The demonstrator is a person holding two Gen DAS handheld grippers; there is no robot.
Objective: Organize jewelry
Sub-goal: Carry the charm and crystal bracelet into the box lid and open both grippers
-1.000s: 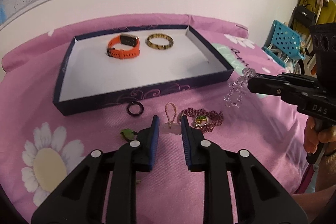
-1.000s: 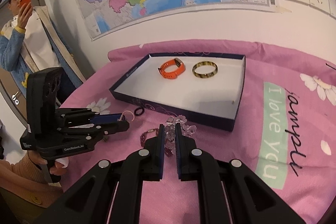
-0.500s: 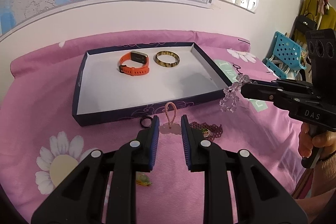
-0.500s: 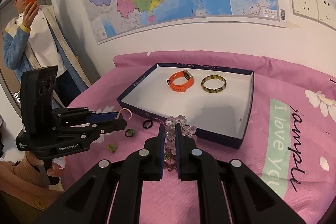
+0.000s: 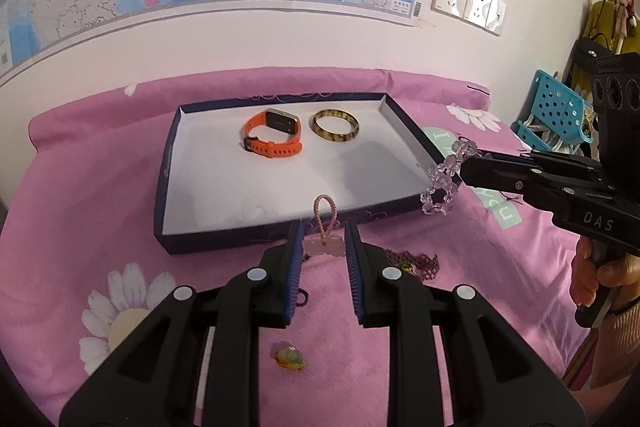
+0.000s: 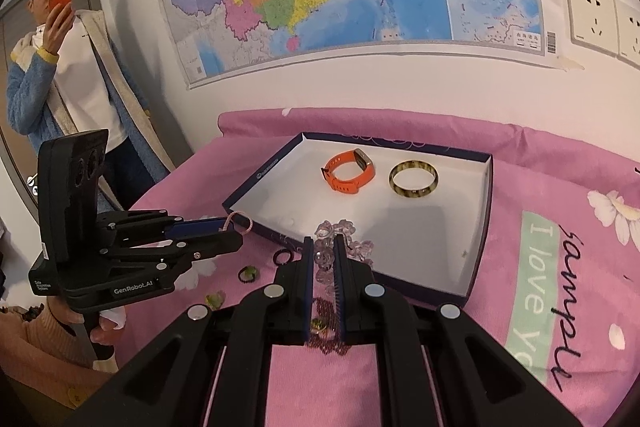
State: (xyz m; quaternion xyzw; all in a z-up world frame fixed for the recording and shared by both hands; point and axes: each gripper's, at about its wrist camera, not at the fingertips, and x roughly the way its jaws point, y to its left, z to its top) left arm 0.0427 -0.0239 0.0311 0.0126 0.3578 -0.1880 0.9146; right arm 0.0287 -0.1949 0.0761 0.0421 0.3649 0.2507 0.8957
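My left gripper [image 5: 323, 239] is shut on a pink butterfly charm [image 5: 323, 247] whose cord loop stands up above the fingers. It hovers just before the front wall of the dark blue tray [image 5: 224, 241]. In that white-lined tray lie an orange watch [image 5: 272, 135] and a tortoiseshell bangle [image 5: 335, 125]. My right gripper [image 6: 323, 247] is shut on a clear pink bead bracelet [image 6: 334, 229], which dangles at the tray's [image 6: 260, 175] near right corner [image 5: 440, 183]. The right wrist view also shows the left gripper [image 6: 236, 233], the watch [image 6: 350, 173] and the bangle [image 6: 414, 179].
On the pink cloth lie a dark red bead necklace [image 5: 412, 263], a black ring [image 6: 282, 258] and two small green pieces [image 6: 247, 273] [image 6: 216, 299]. A person [image 6: 60, 67] with a phone stands at the left. A blue basket [image 5: 556, 111] sits at the far right.
Both grippers have risen a little off the cloth with their pieces and come nearer the tray. The bead bracelet now hangs at the tray's corner.
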